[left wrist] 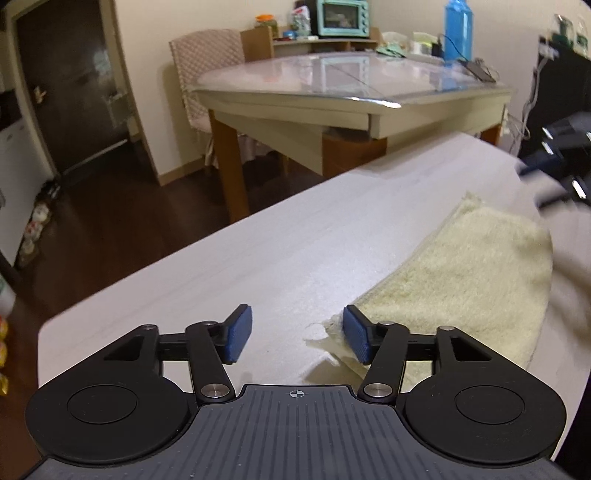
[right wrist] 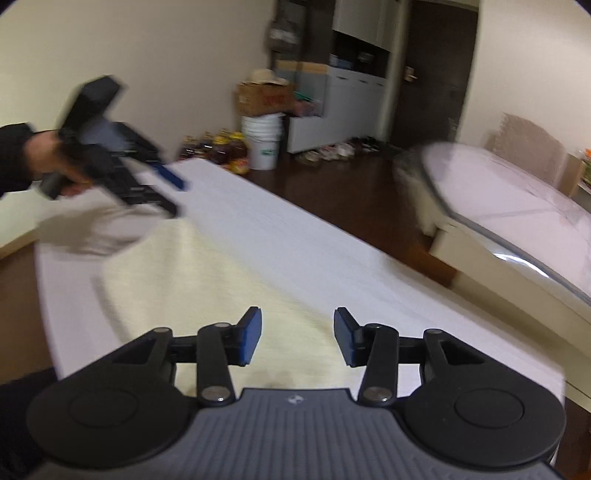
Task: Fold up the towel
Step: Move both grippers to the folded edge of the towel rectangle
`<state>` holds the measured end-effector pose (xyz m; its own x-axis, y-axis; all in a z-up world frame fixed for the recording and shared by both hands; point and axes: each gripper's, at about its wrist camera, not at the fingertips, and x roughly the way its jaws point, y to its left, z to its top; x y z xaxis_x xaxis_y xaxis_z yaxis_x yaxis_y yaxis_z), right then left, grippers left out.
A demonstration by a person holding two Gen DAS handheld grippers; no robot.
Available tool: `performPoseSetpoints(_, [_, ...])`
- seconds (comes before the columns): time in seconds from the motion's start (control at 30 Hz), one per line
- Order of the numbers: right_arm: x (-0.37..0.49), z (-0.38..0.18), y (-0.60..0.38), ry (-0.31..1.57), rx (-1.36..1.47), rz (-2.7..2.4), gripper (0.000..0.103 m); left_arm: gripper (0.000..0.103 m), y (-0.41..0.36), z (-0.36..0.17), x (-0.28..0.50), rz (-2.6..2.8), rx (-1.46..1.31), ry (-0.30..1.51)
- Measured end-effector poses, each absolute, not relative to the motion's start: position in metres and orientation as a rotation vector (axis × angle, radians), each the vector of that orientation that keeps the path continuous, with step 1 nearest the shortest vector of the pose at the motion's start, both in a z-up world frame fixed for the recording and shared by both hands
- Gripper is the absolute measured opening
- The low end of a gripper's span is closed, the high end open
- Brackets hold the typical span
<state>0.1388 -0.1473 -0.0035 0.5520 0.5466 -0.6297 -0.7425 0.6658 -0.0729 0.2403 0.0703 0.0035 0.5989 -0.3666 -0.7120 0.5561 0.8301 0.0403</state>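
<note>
A pale yellow towel lies flat on the white table. Its frayed near corner rests beside the right pad of my left gripper, which is open with nothing between the pads. In the right wrist view the towel spreads under my right gripper, which hovers open over its near end without holding it. The left gripper shows there blurred, in a person's hand above the towel's far end. The right gripper is a dark blur at the left wrist view's right edge.
A glass-topped dining table with a chair and a blue bottle stands beyond the white table. On the dark floor sit a white bucket, a cardboard box and several jars.
</note>
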Motion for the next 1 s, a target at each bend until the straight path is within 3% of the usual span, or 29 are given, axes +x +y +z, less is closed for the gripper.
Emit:
performPoseSetpoints(0.2, [0.103, -0.013, -0.112, 0.618, -0.301, 0.848, 0.049, 0.072, 0.086, 0.003, 0.259, -0.605, 0.098, 0.815])
performPoseSetpoints(0.33, [0.083, -0.016, -0.086, 0.617, -0.305, 0.865, 0.049, 0.073, 0.101, 0.017, 0.259, -0.548, 0.073, 0.755])
performPoseSetpoints(0.6, [0.042, -0.032, -0.001, 0.521, -0.609, 0.832, 0.043, 0.083, 0.116, 0.025, 0.235, -0.512, 0.159, 0.687])
performPoseSetpoints(0.67, [0.035, -0.039, 0.017, 0.501, -0.675, 0.827, 0.039, 0.084, 0.121, 0.023, 0.230, -0.512, 0.146, 0.677])
performPoseSetpoints(0.73, [0.030, -0.052, 0.040, 0.484, -0.783, 0.794, 0.028, 0.084, 0.130, 0.021, 0.225, -0.511, 0.124, 0.674])
performPoseSetpoints(1.0, [0.029, -0.079, 0.078, 0.433, -1.012, 0.730, 0.027, 0.087, 0.160, 0.017, 0.214, -0.495, 0.076, 0.648])
